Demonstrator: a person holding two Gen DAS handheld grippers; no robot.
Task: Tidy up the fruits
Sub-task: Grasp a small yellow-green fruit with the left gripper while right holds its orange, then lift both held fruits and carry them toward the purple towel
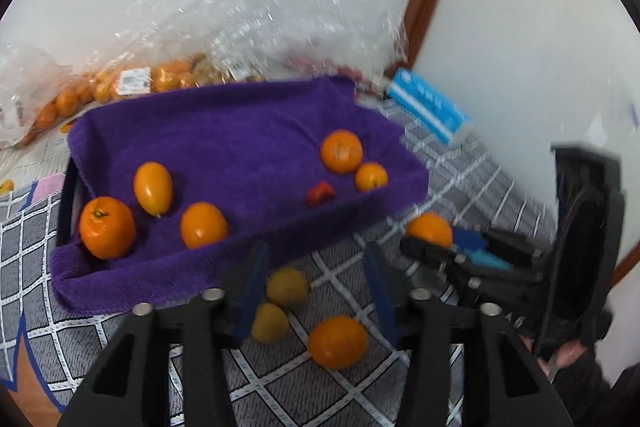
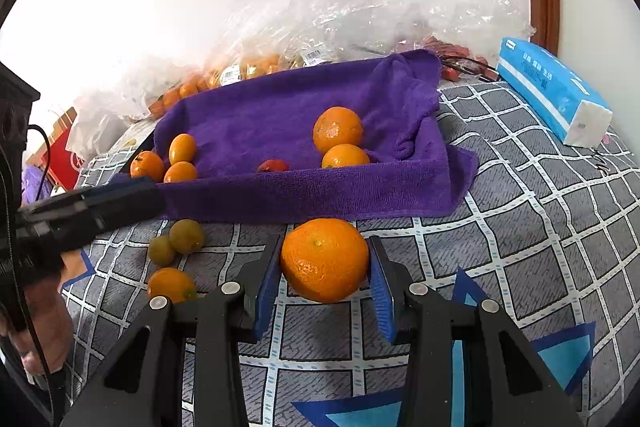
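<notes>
A tray lined with a purple towel (image 1: 240, 131) (image 2: 280, 107) holds several oranges, kumquats and one small red fruit (image 1: 321, 193). My right gripper (image 2: 325, 241) is shut on a large orange (image 2: 324, 259), both blue pads against its sides, just in front of the towel's front edge. In the left wrist view this right gripper (image 1: 436, 239) and its orange (image 1: 430, 229) sit at the right. My left gripper (image 1: 315, 251) is open and hangs over two yellow-green kumquats (image 1: 286, 287) and an orange (image 1: 338, 341) on the cloth, touching none of them.
Clear plastic bags of fruit (image 2: 248, 67) pile up behind the tray against a white wall. A blue tissue pack (image 2: 556, 95) lies at the back right. A grey checked cloth (image 2: 520, 227) covers the surface. A person's hand (image 2: 44, 327) shows at the left.
</notes>
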